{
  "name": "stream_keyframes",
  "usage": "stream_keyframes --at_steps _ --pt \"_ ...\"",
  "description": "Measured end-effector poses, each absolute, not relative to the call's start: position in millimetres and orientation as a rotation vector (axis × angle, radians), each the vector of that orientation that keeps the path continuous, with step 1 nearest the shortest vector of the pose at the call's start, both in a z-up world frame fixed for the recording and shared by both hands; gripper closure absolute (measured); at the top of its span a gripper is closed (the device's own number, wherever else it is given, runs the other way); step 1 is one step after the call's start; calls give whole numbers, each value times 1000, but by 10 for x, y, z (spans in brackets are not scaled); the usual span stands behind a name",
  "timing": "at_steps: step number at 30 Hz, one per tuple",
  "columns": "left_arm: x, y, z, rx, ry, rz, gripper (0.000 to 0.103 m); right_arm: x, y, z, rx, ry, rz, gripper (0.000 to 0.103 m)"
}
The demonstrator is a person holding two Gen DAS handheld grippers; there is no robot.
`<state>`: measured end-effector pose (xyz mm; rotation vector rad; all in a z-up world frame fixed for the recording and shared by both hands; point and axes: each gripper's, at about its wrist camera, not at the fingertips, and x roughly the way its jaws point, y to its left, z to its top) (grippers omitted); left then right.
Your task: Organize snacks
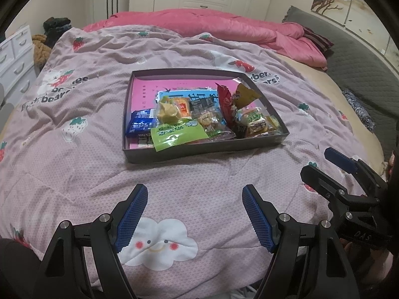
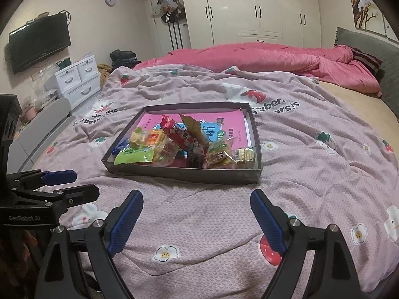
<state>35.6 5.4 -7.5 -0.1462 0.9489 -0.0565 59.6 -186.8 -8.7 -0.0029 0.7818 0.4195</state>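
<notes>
A shallow dark box (image 1: 199,153) (image 2: 179,174) lies on the bed and holds a heap of snack packets: a green pouch (image 1: 174,134) (image 2: 133,155), a blue packet (image 1: 141,122), a red packet (image 1: 225,102) (image 2: 179,132), and yellow wrapped snacks (image 1: 256,120) (image 2: 222,155). A pink booklet (image 1: 144,94) (image 2: 232,122) lies under them. My left gripper (image 1: 194,194) is open and empty, short of the box's near wall. My right gripper (image 2: 197,198) is open and empty, also short of the box; it shows at the right of the left wrist view (image 1: 336,159).
The bed is covered by a pale purple strawberry-print blanket (image 1: 87,149) (image 2: 311,174). A pink duvet (image 1: 224,25) (image 2: 274,59) is bunched at the far side. A grey headboard (image 1: 361,62) runs on the right. White drawers (image 2: 77,79) and a television (image 2: 40,42) stand left.
</notes>
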Motion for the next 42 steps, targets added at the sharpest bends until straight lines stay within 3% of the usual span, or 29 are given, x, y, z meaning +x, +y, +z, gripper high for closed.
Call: stream_keyframes --at_steps 42 --pt "359 49 -24 -125 934 -33 24 602 -1879 -98 -4 785 418 15"
